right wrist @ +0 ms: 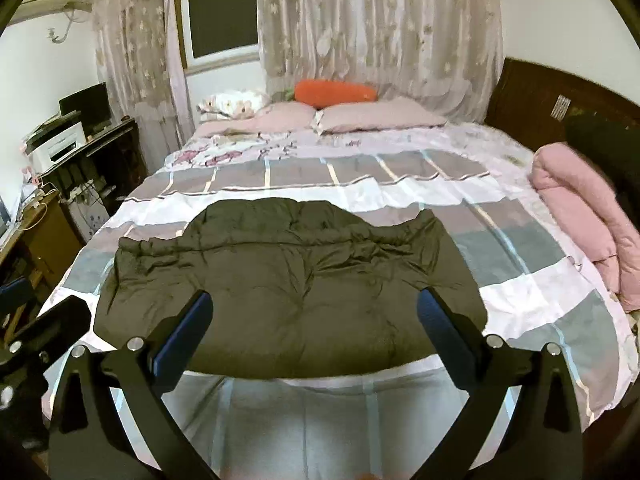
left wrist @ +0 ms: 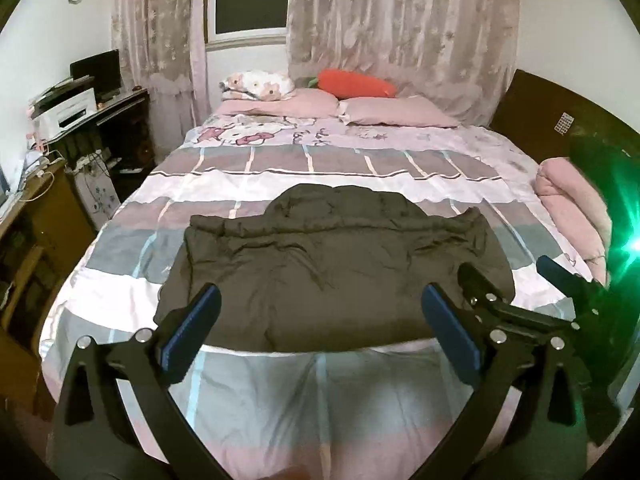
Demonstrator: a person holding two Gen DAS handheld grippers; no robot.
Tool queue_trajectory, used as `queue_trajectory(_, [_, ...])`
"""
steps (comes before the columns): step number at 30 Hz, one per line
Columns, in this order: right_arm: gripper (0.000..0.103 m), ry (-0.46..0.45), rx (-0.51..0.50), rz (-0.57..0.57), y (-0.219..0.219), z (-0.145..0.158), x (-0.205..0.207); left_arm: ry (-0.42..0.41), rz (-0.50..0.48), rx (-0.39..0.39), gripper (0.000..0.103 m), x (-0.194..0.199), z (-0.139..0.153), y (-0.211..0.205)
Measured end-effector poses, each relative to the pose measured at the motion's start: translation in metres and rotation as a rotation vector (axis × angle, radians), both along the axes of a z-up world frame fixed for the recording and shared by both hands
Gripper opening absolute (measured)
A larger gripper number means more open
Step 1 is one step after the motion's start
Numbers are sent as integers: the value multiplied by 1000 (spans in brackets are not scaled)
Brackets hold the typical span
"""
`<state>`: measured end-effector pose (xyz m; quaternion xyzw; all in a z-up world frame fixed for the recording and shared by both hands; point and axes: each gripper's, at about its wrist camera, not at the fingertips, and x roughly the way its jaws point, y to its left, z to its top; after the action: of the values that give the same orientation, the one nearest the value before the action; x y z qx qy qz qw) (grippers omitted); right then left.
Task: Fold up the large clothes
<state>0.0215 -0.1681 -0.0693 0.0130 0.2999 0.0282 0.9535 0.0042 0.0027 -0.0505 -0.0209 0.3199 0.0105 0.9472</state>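
Hovering level, both grippers (left wrist: 320,320) (right wrist: 316,324) face jacket (left wrist: 328,264).

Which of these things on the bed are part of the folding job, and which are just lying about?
Part of the job:
dark green jacket
left gripper, open
right gripper, open

Just lying about:
carrot cushion
pink pillows
rolled pink quilt
printer

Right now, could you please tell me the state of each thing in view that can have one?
Dark jacket: flat on the bed, sleeves folded in, untouched.
Left gripper: open, empty.
Right gripper: open, empty.
Curtains: drawn, a gap at the window.
Pink quilt: folded at the bed's right edge.
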Motion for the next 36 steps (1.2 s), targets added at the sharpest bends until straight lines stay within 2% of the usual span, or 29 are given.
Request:
queue_trajectory(3, [102, -31, 13, -12, -3, 4, -9, -12, -9, 1, 101, -8, 4, 1])
queue_trajectory(7, [102, -77, -17, -29, 1, 8, -17, -20, -4, -2, 101, -12, 5, 4])
queue_trajectory(16, [102, -61, -41, -12, 7, 3, -17, -4, 1, -21, 101, -20, 2, 4])
queue_trajectory(36, [102, -51, -64, -5, 14, -2, -19, 3, -9, -8, 101, -20, -1, 0])
